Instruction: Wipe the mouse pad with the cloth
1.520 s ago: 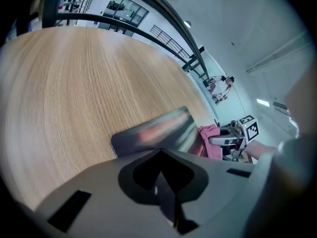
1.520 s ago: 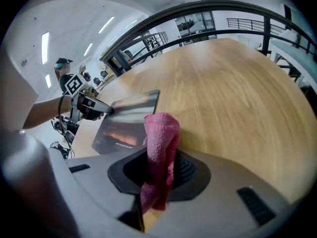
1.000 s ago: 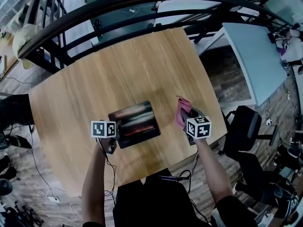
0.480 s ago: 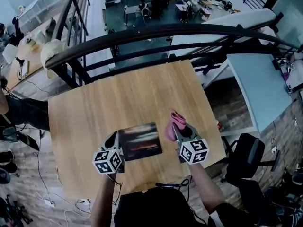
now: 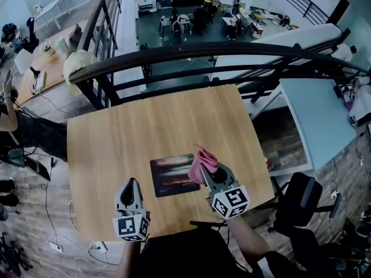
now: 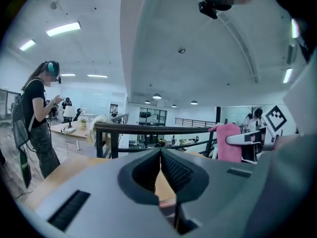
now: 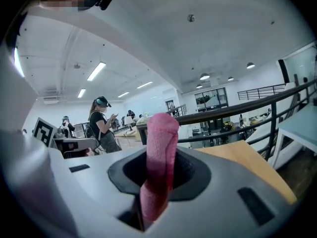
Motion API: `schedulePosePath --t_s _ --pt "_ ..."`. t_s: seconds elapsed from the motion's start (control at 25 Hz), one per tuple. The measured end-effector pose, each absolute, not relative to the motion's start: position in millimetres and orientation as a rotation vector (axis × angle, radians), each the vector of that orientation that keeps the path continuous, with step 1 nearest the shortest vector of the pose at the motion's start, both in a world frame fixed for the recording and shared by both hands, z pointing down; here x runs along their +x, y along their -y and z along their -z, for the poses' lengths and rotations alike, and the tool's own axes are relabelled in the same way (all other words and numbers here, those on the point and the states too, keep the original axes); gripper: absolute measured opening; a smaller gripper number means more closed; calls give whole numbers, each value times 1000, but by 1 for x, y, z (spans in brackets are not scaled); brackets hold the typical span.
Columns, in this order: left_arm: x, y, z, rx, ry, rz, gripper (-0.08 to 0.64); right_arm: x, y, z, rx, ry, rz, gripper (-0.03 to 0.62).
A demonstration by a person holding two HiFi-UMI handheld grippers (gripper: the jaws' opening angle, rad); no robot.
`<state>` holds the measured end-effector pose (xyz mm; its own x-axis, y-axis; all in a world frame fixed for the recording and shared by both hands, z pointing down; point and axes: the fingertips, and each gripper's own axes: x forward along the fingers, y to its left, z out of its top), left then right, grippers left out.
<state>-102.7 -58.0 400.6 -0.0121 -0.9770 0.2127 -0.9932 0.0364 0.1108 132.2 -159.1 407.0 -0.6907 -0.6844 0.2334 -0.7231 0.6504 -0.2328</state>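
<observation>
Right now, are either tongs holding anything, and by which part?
Right tongs grip the pink cloth, bunched, around its middle; left tongs are shut on nothing.

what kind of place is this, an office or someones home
Probably an open-plan office or lab, seen from a mezzanine. The wooden table stands by a black railing, desks with people show on the floor below, and an office chair stands alongside.
</observation>
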Motion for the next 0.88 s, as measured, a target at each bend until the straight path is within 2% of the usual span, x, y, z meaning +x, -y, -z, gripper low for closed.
schedulePosePath --t_s 0.36,0.88 --pt "-102 12 -394 2030 2114 -15 23 110 89 -420 1164 2721 -534 91" --pt "-98 10 -387 2137 2020 -16 23 78 61 -425 1124 2696 -496 89"
